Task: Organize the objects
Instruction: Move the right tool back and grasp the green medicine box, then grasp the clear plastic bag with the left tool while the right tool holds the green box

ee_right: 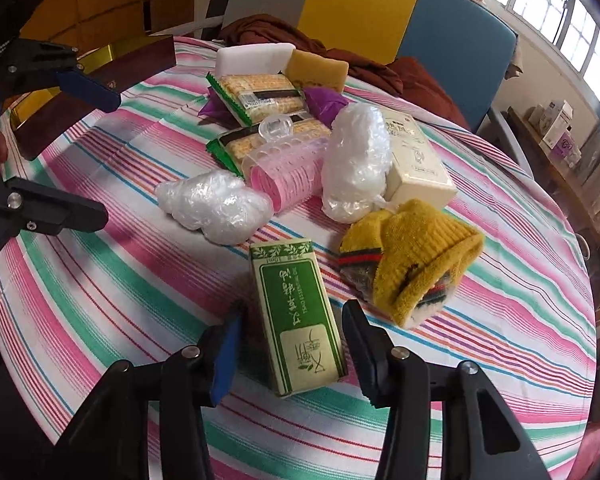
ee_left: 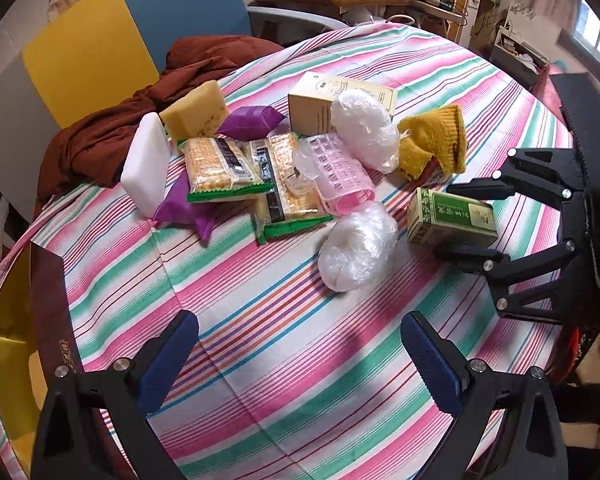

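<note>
- A right hand-held gripper (ee_right: 290,354) straddles a green box (ee_right: 296,320) lying flat on the striped surface (ee_right: 100,280); its fingers sit on either side of the box with gaps showing, so the jaws are apart and not clamped.
- The left hand-held gripper (ee_left: 300,356) hovers over bare cloth near the surface's edge, jaws wide apart and holding nothing.
- Just beyond the green box lies a yellow knitted sock bundle (ee_right: 416,264), close beside it but not touching.
- A clear plastic bag wad (ee_right: 216,206) rests near the box's far end; a second wad (ee_right: 356,160) leans against a cream box (ee_right: 416,164).
- A pink hair roller (ee_right: 288,172) lies between the two wads.
- Behind it, two green-edged cracker packs (ee_right: 260,96) overlap, with purple packets (ee_right: 324,104) tucked beneath.
- A white block (ee_right: 252,58) and a yellow sponge (ee_right: 318,70) stand at the pile's far side.
- A rust-brown cloth (ee_left: 112,132) is heaped at the surface's edge, beside a blue-and-yellow chair (ee_left: 140,24).
</note>
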The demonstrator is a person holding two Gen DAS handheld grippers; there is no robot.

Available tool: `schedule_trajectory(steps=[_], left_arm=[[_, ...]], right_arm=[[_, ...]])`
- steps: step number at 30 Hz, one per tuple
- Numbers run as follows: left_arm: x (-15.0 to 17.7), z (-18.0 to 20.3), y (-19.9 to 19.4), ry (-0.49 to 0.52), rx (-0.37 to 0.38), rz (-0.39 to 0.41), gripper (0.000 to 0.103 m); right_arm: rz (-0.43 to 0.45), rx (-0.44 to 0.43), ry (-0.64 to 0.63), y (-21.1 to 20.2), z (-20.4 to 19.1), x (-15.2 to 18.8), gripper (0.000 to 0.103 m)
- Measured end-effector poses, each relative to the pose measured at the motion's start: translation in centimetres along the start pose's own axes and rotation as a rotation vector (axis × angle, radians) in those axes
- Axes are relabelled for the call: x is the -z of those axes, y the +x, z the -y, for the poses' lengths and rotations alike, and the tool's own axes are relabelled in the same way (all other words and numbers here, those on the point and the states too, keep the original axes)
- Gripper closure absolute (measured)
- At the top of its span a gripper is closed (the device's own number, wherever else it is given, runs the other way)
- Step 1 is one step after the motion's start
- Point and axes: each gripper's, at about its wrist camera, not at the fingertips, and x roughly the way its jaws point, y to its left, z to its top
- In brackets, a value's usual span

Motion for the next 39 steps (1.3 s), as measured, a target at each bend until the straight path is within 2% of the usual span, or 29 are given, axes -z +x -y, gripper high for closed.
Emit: schedule_trajectory(steps=[3, 4, 13, 17, 25, 27, 32, 34, 36, 39], left_arm=[[-0.3, 0.1, 0.3, -0.001, -0.002, -0.003, 0.001], [-0.4, 0.1, 0.3, -0.004, 0.001, -0.005, 0.001], [-1.2, 0.3, 1.2, -0.029, 0.035, -0.022, 0.001], [-2.3, 0.9, 1.9, -0.053, 0.079, -0.035, 0.001], [-4.4, 1.8, 3.9, -0.105, 0.039, -0.058, 0.001], [-4.9, 2.0, 4.8, -0.11, 0.05, -0.085, 0.002], [-4.8, 2.0, 6.2, -0.128, 0.056, -0.12, 0.01], [-4.6, 1.7, 6.6, -0.152, 0.052, -0.135, 0.026], [-4.5, 1.5, 6.4, -0.16, 0.032, -0.113, 0.032], [-4.6, 1.7, 6.3, -0.134, 0.017, -0.11, 0.035]], right_arm=[[-0.002, -0.022, 0.022, 0.2, 0.1, -0.1, 0.058], [-0.005, -0.029, 0.03, 0.1, 0.1, -0.1, 0.072], [0.006, 0.001, 0.02, 0.1, -0.1, -0.3, 0.073], [0.008, 0.003, 0.042, -0.6, 0.0, 0.5, 0.073], [0.007, 0.016, 0.106, -1.9, 1.4, 3.0, 0.073], [0.015, 0.023, 0.115, -2.6, 1.3, 3.5, 0.073], [0.042, 0.017, 0.149, -3.6, 1.6, 4.3, 0.073], [0.05, 0.021, 0.159, -3.8, 1.6, 4.5, 0.073], [0.054, 0.012, 0.171, -3.9, 1.6, 4.5, 0.073], [0.063, 0.014, 0.177, -3.7, 1.5, 4.3, 0.072]])
